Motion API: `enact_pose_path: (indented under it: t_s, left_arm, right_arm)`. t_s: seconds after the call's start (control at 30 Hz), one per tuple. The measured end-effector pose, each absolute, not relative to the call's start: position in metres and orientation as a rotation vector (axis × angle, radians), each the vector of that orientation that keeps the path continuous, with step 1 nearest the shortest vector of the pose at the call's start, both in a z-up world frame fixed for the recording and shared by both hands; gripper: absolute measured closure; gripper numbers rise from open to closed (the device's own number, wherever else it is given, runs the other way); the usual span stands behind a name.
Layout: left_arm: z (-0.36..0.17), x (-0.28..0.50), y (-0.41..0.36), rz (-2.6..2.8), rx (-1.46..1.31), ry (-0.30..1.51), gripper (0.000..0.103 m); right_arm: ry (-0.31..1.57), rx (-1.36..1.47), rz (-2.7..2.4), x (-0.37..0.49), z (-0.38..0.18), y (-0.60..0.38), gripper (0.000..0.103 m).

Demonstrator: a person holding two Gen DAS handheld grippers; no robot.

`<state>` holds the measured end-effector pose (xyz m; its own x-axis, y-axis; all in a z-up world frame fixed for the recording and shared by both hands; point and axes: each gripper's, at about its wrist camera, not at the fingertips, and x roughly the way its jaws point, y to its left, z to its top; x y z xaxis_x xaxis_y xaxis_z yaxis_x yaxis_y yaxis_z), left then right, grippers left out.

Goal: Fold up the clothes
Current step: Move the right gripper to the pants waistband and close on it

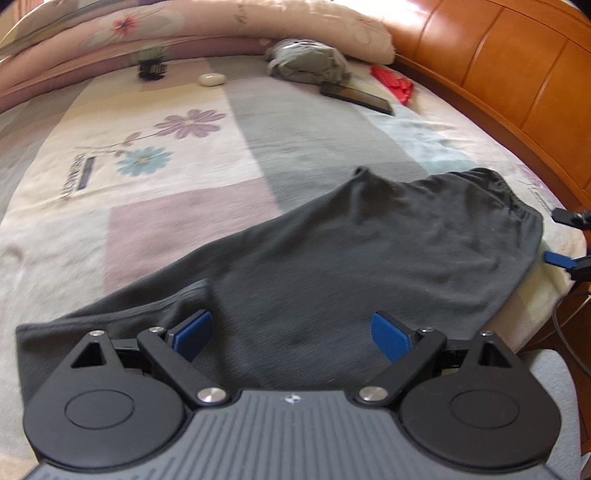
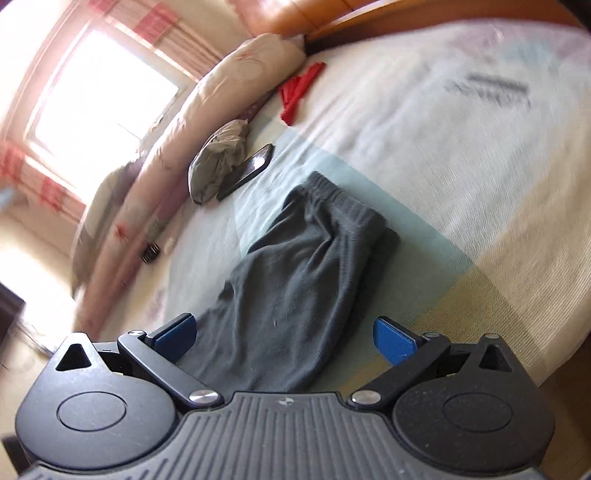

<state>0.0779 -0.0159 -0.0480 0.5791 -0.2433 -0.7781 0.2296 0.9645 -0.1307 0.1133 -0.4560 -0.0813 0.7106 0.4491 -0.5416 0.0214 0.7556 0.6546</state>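
Left wrist view: dark grey trousers (image 1: 332,251) lie flat beneath the left gripper (image 1: 293,336) and the right gripper (image 2: 286,338), both spread apart.

Bed (image 1: 184,206) covered with a patchwork floral blanket; wooden headboard (image 1: 517,74) along one edge. Dark grey shorts (image 1: 332,251) lie flat near the front edge. Along the far edge: long pillow (image 1: 221,22), grey bundle (image 1: 310,61), phone (image 1: 358,96), red item (image 1: 393,83), white oval object (image 1: 211,79), dark clip (image 1: 151,70).
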Motion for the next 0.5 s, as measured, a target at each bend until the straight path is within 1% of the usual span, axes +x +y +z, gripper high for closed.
enact_pose_path:
  t_s: [0.3, 0.5]
  left_arm:
    - [-0.041, 0.084, -0.042, -0.321, 0.042, 0.894, 0.01]
    - [-0.042, 0.088, -0.056, -0.343, 0.061, 0.899, 0.01]
  right_arm:
    - [0.752, 0.994, 0.275, 0.14, -0.11, -0.501, 0.0]
    - [0.738, 0.98, 0.264, 0.153, -0.108, -0.501, 0.0]
